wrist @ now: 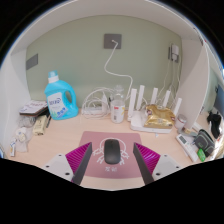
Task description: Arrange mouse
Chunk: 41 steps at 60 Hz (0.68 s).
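A black computer mouse lies on a pink mouse mat with a white drawing, on a light wooden desk. My gripper is open, its two magenta pads standing at either side of the mouse with a gap on each side. The mouse rests on the mat between the fingers.
A blue detergent bottle stands at the back left. A white router with antennas and a gold box are at the back right. A small jar, cables and clutter line the back. A wall socket is above.
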### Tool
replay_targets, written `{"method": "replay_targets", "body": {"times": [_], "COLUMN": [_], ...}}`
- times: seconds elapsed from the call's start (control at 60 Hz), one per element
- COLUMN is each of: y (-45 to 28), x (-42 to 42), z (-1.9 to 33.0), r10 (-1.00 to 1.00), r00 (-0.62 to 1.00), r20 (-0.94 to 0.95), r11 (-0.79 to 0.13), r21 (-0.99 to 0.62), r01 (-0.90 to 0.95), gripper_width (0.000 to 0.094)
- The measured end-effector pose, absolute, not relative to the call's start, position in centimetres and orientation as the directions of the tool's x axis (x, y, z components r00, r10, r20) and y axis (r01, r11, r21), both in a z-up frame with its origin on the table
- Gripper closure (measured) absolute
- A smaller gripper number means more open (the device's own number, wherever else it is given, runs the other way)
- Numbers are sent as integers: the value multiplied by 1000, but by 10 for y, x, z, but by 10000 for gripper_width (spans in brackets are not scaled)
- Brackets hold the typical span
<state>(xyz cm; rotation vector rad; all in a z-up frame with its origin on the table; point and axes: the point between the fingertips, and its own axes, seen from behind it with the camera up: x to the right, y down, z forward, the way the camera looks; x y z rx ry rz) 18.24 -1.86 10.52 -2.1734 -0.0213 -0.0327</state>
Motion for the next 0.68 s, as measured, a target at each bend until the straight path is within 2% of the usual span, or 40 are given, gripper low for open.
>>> {"method": "replay_targets", "body": {"times": [0.15, 0.3, 0.45, 0.683], "y": [-85, -135, -172, -194], "x": [173, 163, 152, 142], "z": [149, 179, 192, 195], "r10": [-15, -13, -10, 1], "r00": [999, 997, 997, 996], "r20": [45, 77, 76, 92], "r11": [-541, -502, -489, -488], "r21": [-841, -863, -870, -869], "r01": [29, 60, 62, 81], "gripper_width": [83, 85, 84, 82]}}
